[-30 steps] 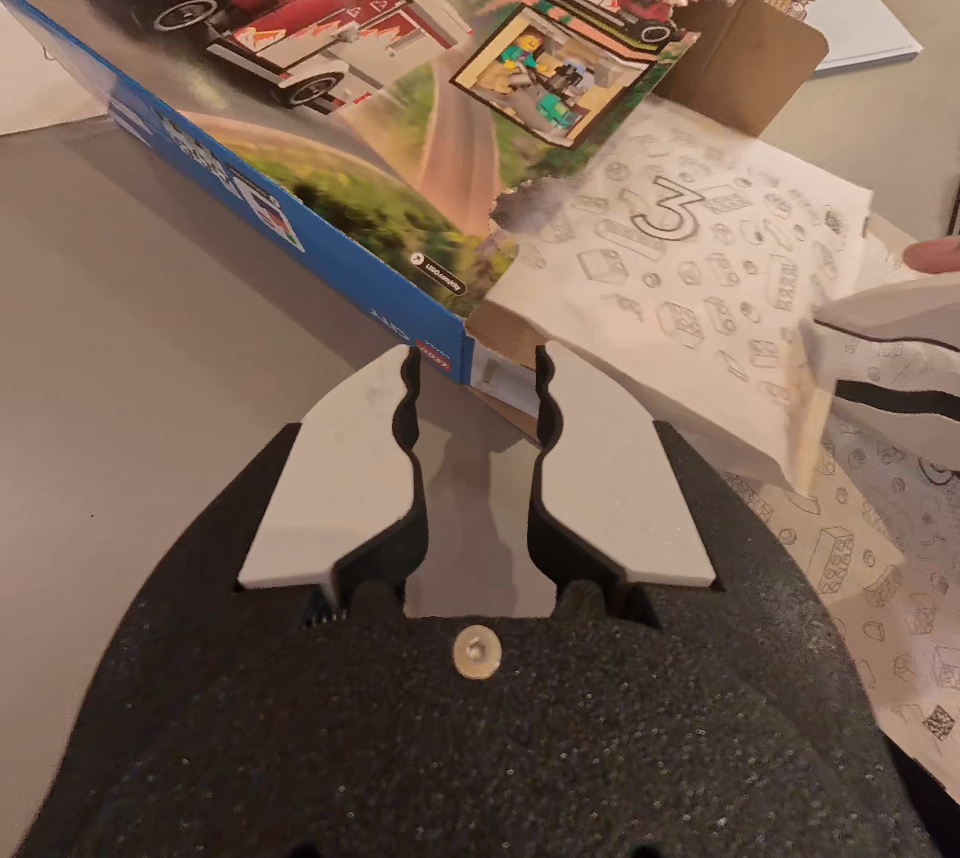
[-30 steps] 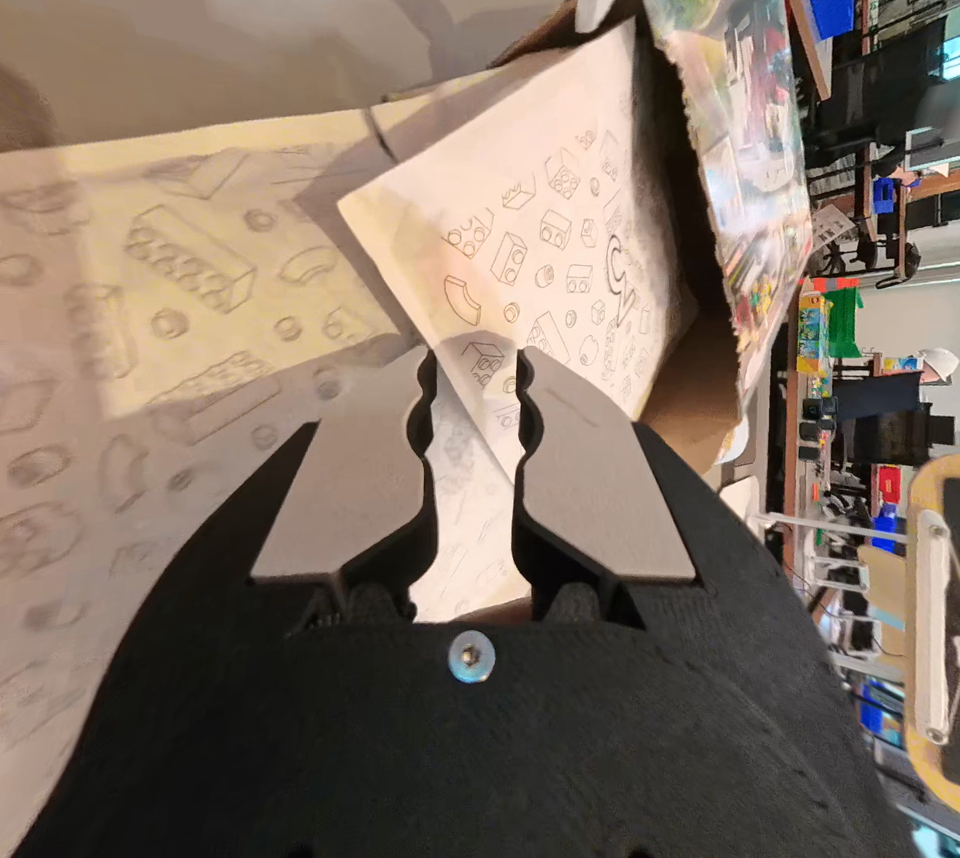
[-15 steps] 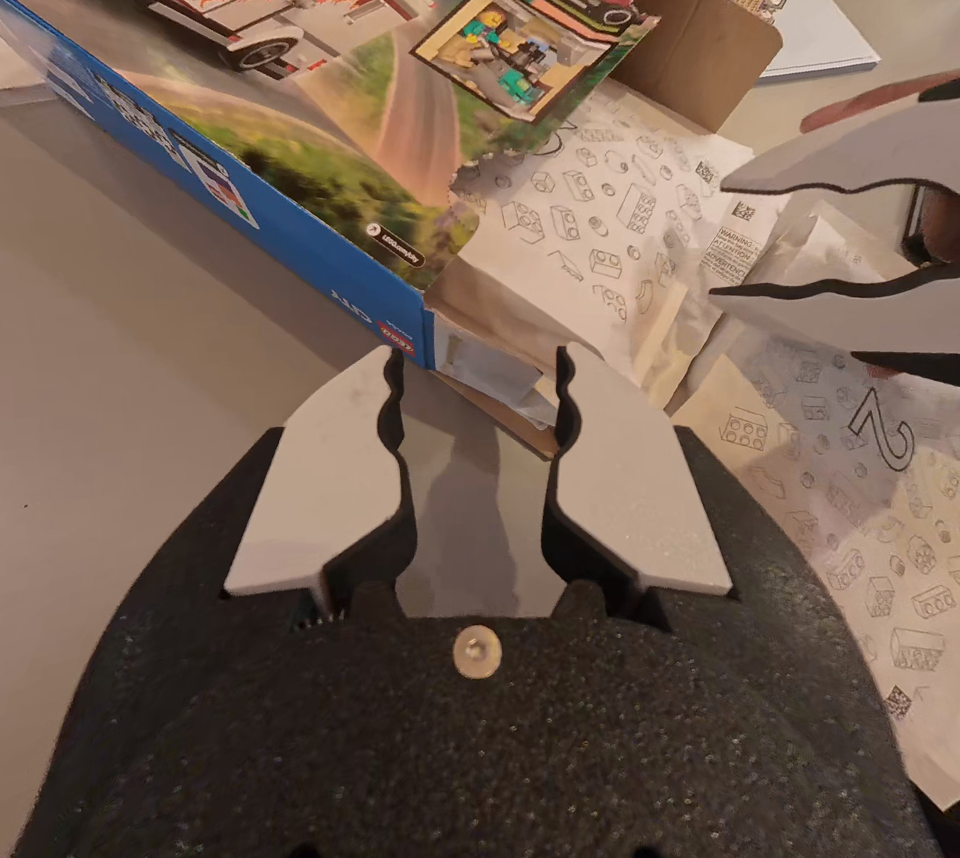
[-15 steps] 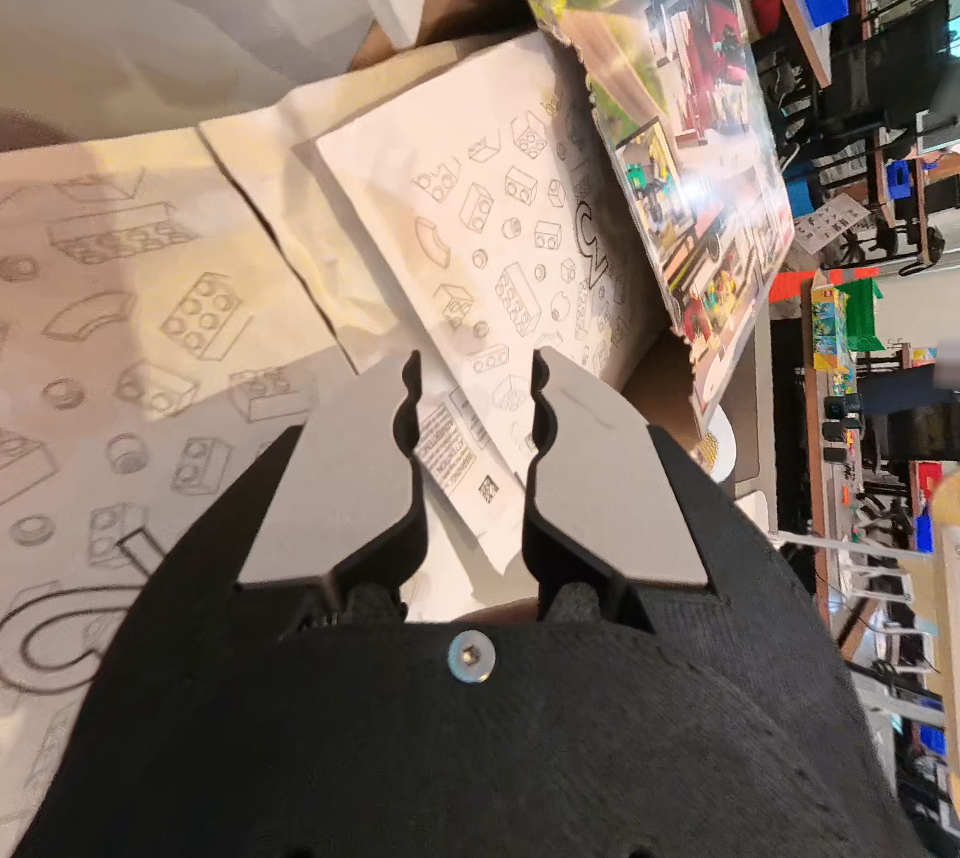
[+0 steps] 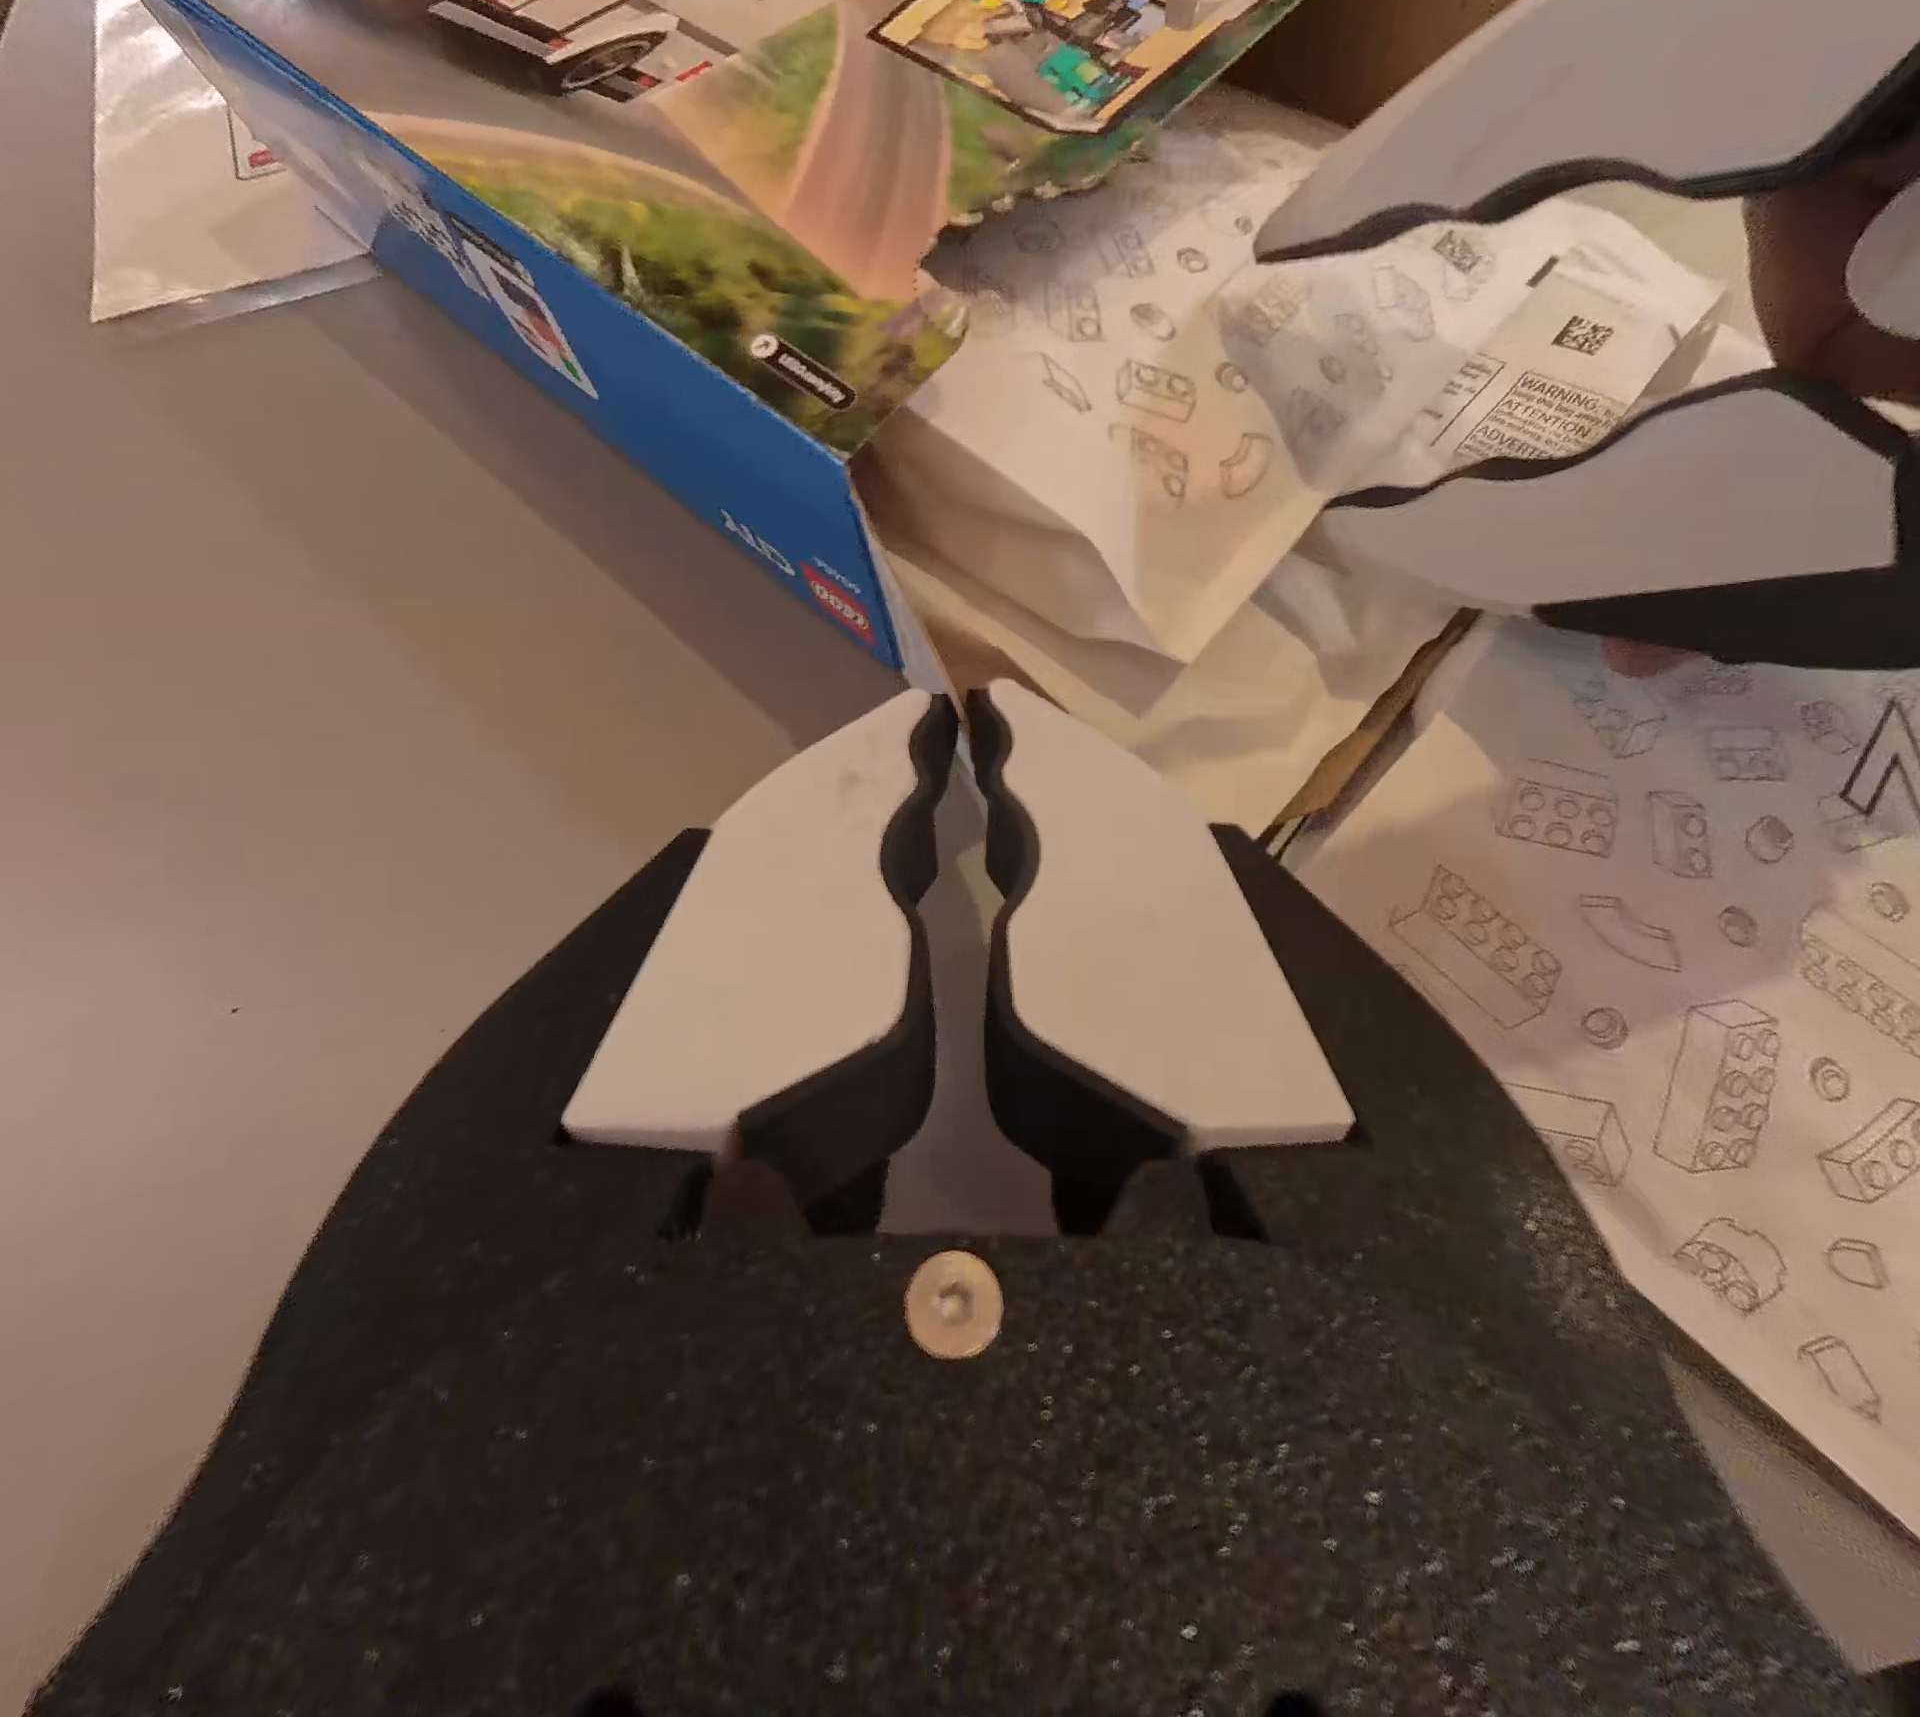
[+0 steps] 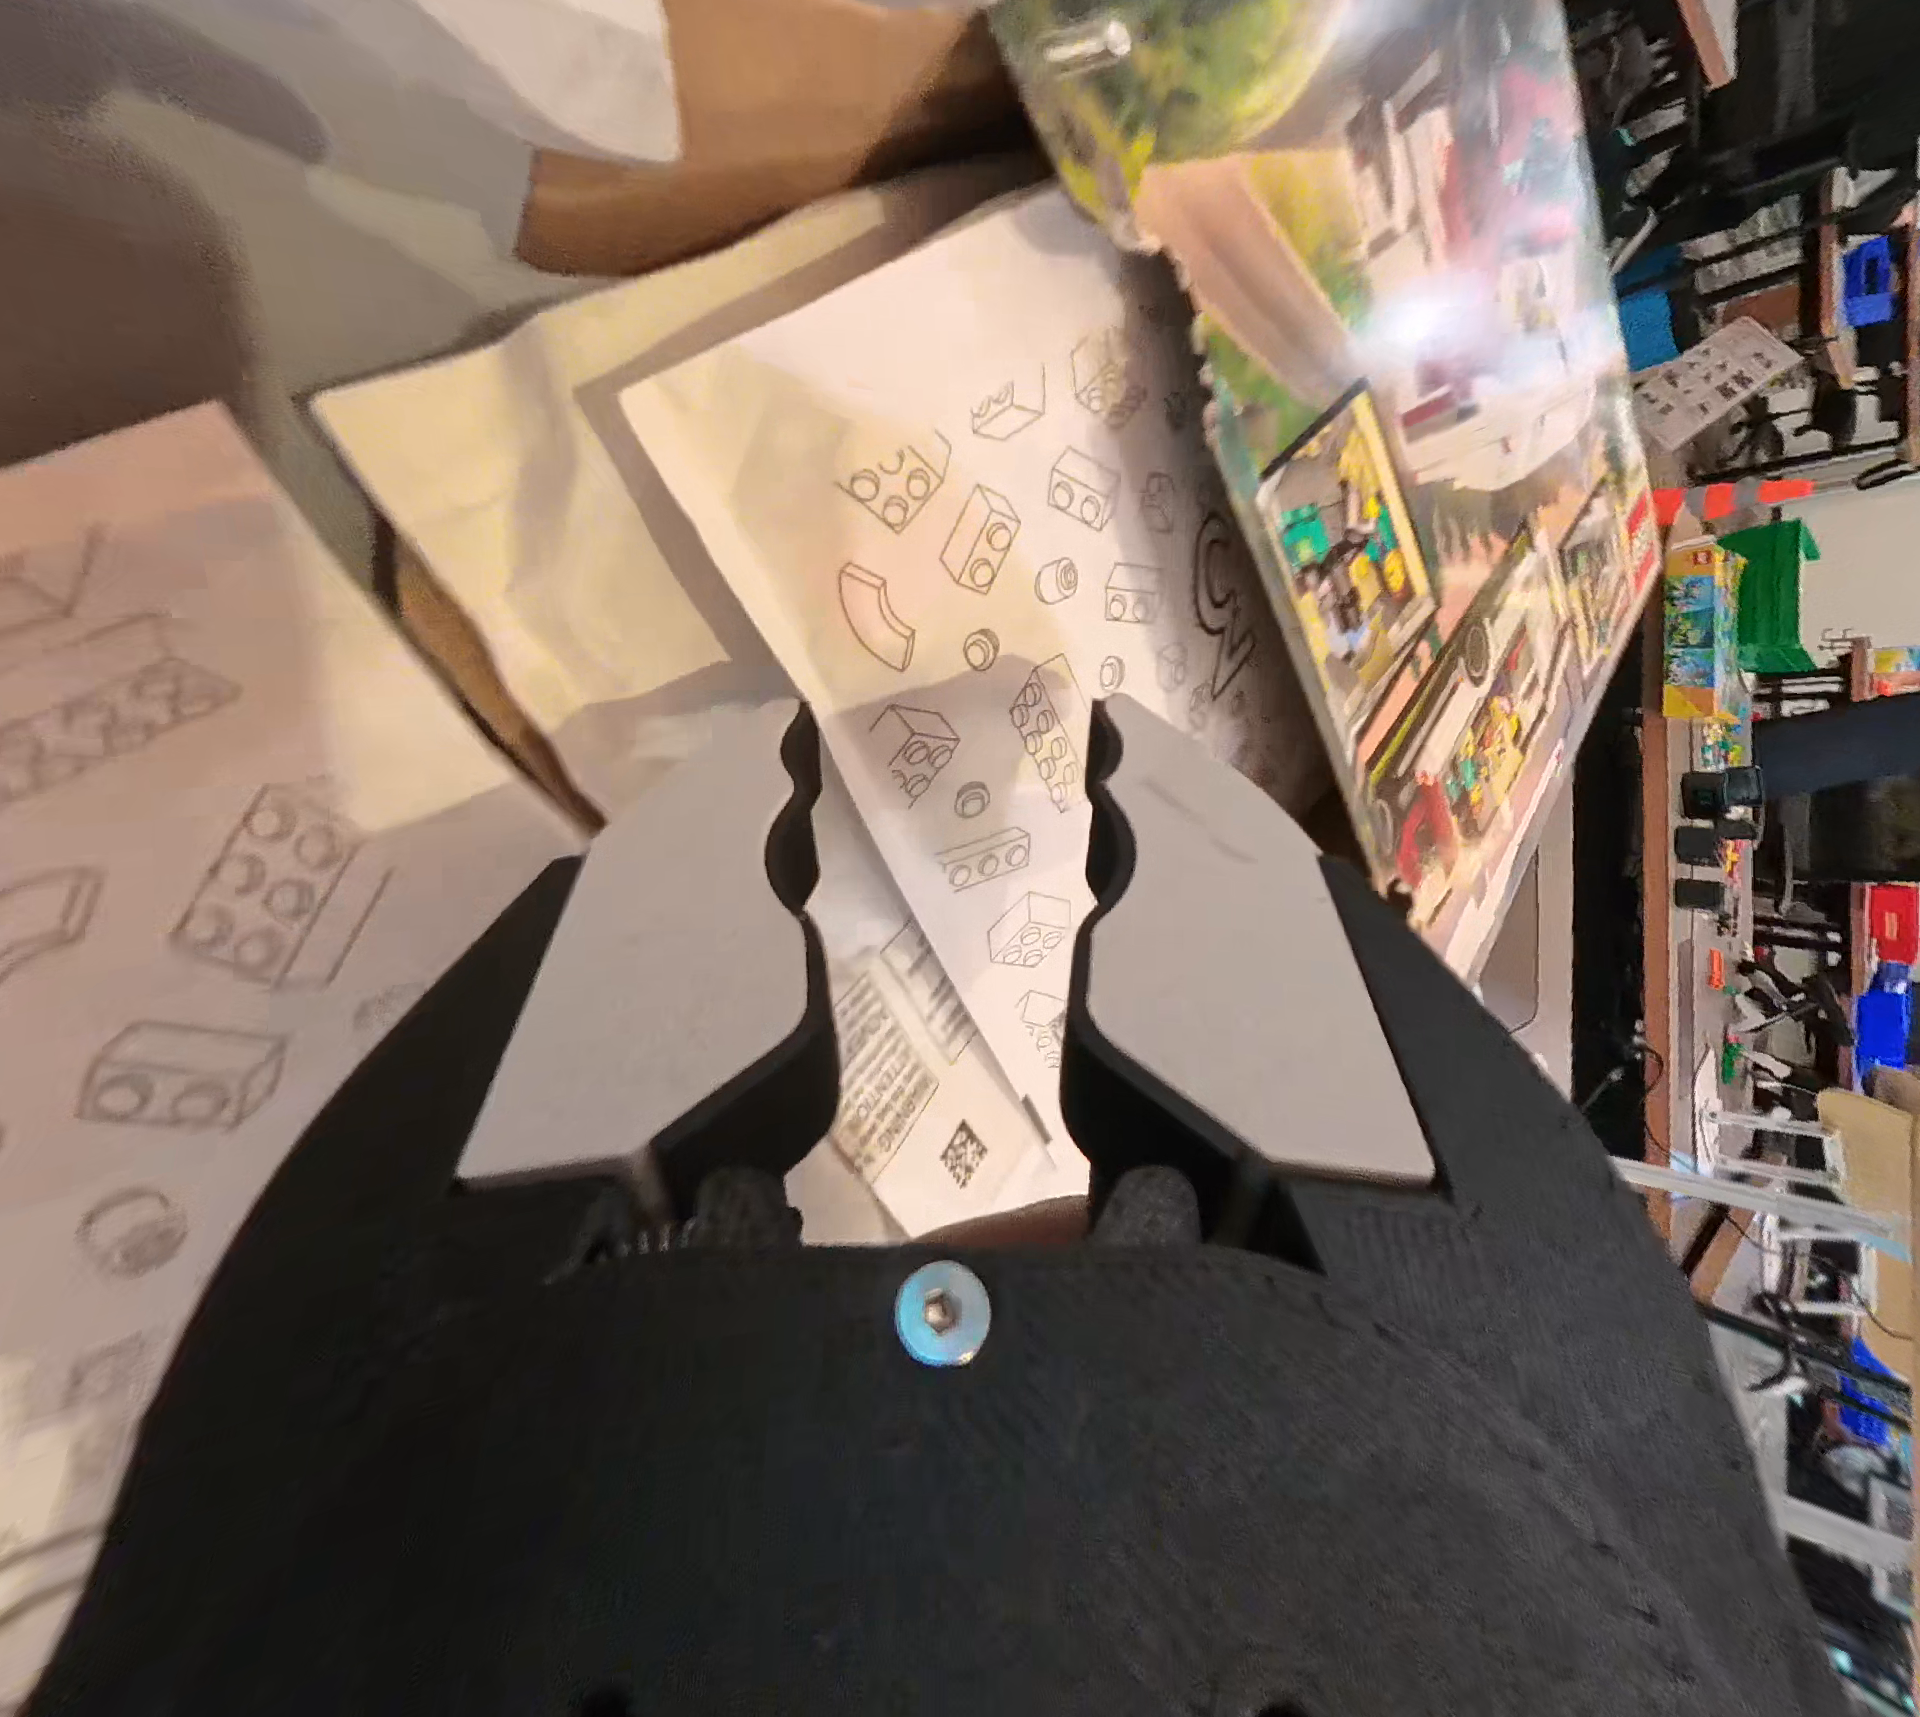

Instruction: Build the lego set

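One toy box (image 5: 665,140) lies torn open on the tabletop (image 5: 312,732). The left gripper (image 5: 961,711) pinches the box's corner flap (image 5: 940,680). The right gripper (image 6: 951,722) is spread around one white paper bag (image 6: 935,545) sticking out of the box, and its pads' contact is unclear. At least two more bags show, partly cut off.

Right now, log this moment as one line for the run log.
left tongs: shut on box flap | right tongs: open around paper bag, not gripping | toy box: open-ended, on table
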The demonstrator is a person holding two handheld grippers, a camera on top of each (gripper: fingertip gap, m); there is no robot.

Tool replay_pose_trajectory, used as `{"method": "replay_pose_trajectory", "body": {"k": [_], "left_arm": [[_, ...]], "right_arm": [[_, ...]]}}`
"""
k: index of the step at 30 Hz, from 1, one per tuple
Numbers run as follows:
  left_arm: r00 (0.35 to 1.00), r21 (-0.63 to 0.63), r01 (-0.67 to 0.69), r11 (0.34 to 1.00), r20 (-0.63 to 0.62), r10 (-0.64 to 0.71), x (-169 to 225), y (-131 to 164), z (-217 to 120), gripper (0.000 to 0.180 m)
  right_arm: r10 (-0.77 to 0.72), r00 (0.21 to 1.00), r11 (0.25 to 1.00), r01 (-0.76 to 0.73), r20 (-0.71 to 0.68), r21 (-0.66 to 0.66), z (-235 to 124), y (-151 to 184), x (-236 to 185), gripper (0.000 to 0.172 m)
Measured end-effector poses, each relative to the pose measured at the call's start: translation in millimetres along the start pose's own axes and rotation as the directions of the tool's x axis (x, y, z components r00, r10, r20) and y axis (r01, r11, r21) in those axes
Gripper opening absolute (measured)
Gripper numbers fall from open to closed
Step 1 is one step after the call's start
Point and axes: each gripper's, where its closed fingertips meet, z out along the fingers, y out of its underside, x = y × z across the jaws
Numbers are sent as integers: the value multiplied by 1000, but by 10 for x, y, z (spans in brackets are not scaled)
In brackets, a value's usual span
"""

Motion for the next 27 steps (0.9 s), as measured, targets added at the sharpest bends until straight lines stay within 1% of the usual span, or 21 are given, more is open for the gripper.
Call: {"method": "replay_pose_trajectory", "body": {"k": [1, 2, 5, 7, 9, 12, 16, 18, 21, 24, 27], "left_arm": [[1000, 7, 13, 1000, -4, -13, -17, 0, -12, 3], [1000, 15, 30, 999, -2, -30, -45, 1, -22, 2], [998, 33, 57, 998, 32, -58, -154, 12, -55, 2], [996, 42, 67, 997, 50, -69, -217, 17, -83, 2], [995, 55, 86, 995, 41, -88, -247, 8, -107, 2], [995, 57, 94, 994, 37, -97, -272, 13, -126, 2], [996, 49, 83, 995, 21, -84, -244, 26, -140, 2], [997, 47, 76, 996, 9, -77, -214, 26, -153, 2], [998, 48, 60, 997, -12, -59, -163, 26, -186, 2], [998, 55, 51, 997, -26, -49, -133, 34, -223, 2], [997, 64, 64, 996, -35, -62, -134, 44, -272, 2]], "right_arm": [[0, 1000, 1000, 0, -23, 0, 26, -14, 35, 50], [-11, 1000, 1000, 11, -29, -3, 46, -14, 34, 50], [-53, 998, 998, 53, 14, 16, 9, -13, -74, 50], [-66, 995, 997, 62, 71, 49, -64, -37, -164, 51], [-66, 990, 995, 55, 123, 86, -135, -78, -220, 54], [-75, 976, 993, 53, 203, 109, -192, -120, -311, 57], [-98, 967, 993, 79, 237, 88, -138, -140, -355, 58], [-87, 963, 995, 71, 255, 71, -84, -152, -359, 58], [-103, 969, 995, 97, 224, 40, 18, -156, -290, 59], [-129, 979, 992, 129, 156, 11, 104, -180, -183, 56], [-128, 989, 992, 129, 77, -12, 161, -225, -69, 58]]}}
